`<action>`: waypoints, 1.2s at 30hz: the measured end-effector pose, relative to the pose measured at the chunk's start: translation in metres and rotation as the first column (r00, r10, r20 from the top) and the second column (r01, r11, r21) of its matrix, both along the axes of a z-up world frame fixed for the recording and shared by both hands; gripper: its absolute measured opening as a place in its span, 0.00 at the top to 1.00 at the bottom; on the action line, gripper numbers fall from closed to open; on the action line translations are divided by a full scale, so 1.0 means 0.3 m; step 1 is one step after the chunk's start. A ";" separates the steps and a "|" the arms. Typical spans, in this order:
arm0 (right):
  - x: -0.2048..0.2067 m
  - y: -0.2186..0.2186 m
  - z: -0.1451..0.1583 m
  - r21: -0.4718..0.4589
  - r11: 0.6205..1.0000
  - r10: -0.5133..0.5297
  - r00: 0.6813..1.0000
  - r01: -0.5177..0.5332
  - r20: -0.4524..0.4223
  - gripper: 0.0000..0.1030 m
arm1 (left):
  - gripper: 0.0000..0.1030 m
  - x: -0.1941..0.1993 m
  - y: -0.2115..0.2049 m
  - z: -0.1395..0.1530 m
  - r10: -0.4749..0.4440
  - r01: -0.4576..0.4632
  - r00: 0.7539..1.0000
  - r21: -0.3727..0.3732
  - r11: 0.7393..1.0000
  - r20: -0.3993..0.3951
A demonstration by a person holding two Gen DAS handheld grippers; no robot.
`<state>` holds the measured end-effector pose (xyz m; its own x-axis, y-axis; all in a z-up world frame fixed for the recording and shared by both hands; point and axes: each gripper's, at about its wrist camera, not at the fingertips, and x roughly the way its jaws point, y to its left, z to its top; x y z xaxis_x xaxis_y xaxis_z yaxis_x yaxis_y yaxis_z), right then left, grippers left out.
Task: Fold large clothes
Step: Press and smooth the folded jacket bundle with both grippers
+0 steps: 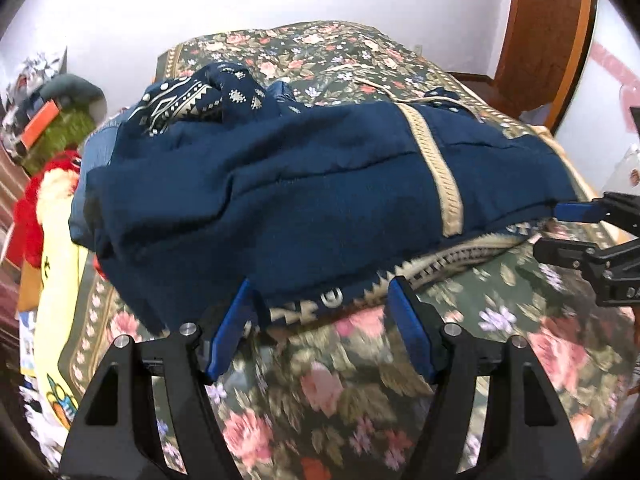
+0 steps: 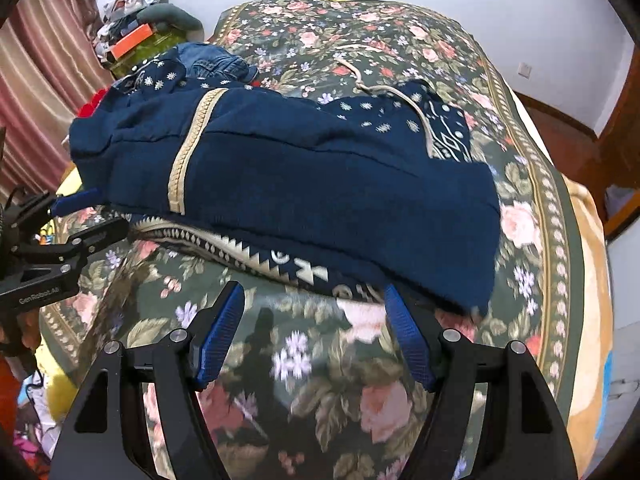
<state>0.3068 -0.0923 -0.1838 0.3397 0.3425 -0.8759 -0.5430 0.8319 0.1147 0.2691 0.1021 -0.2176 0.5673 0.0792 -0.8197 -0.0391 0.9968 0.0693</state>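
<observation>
A navy garment (image 1: pixel 280 200) with a beige band (image 1: pixel 432 168) and a white zigzag hem lies folded over on the floral bedspread (image 1: pixel 340 392). My left gripper (image 1: pixel 320 284) is open at the near hem, which lies between its blue fingertips without being pressed. In the right wrist view the same garment (image 2: pixel 320 184) lies ahead of my right gripper (image 2: pixel 313 287), which is also open, its right fingertip against the hem. Each gripper shows in the other's view, open beside the garment's edge: the right gripper (image 1: pixel 548 228) and the left gripper (image 2: pixel 111 209).
A denim piece (image 2: pixel 212 62) lies behind the garment, and a beige cord (image 2: pixel 380 88) lies on the bedspread (image 2: pixel 300 360). Red plush (image 1: pixel 32 208), yellow cloth (image 1: pixel 56 304) and clutter sit along the left bedside. A wooden door (image 1: pixel 548 28) stands at the right and a curtain (image 2: pixel 40 80) at the left.
</observation>
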 end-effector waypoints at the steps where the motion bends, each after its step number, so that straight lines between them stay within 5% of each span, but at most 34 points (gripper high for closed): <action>1: 0.013 0.015 -0.010 -0.018 1.000 0.000 1.000 0.001 0.001 0.33 | 0.33 0.015 -0.001 -0.015 -0.001 0.001 1.000 0.012 1.000 -0.008; 8: 0.038 0.071 -0.048 -0.093 0.996 0.005 0.999 -0.001 0.043 0.33 | 0.23 0.055 -0.017 -0.060 -0.022 0.021 1.000 0.132 0.991 0.007; 22: 0.205 0.103 0.070 -0.075 0.996 -0.025 0.981 0.040 0.190 0.33 | 0.23 0.213 0.000 0.127 -0.042 -0.013 0.984 0.309 0.951 0.171; 26: 0.306 0.102 0.138 -0.039 0.998 -0.044 0.976 0.054 0.215 0.33 | 0.23 0.317 0.031 0.190 -0.077 0.032 0.985 0.274 0.961 0.156; 33: 0.465 0.073 0.270 0.062 0.992 -0.124 0.966 0.113 0.226 0.33 | 0.23 0.506 0.164 0.254 -0.003 -0.016 0.993 0.163 0.987 0.119; 36: 0.482 0.048 0.319 0.135 0.984 -0.144 0.966 0.117 0.216 0.33 | 0.23 0.548 0.184 0.296 0.013 -0.043 0.988 0.195 0.980 0.153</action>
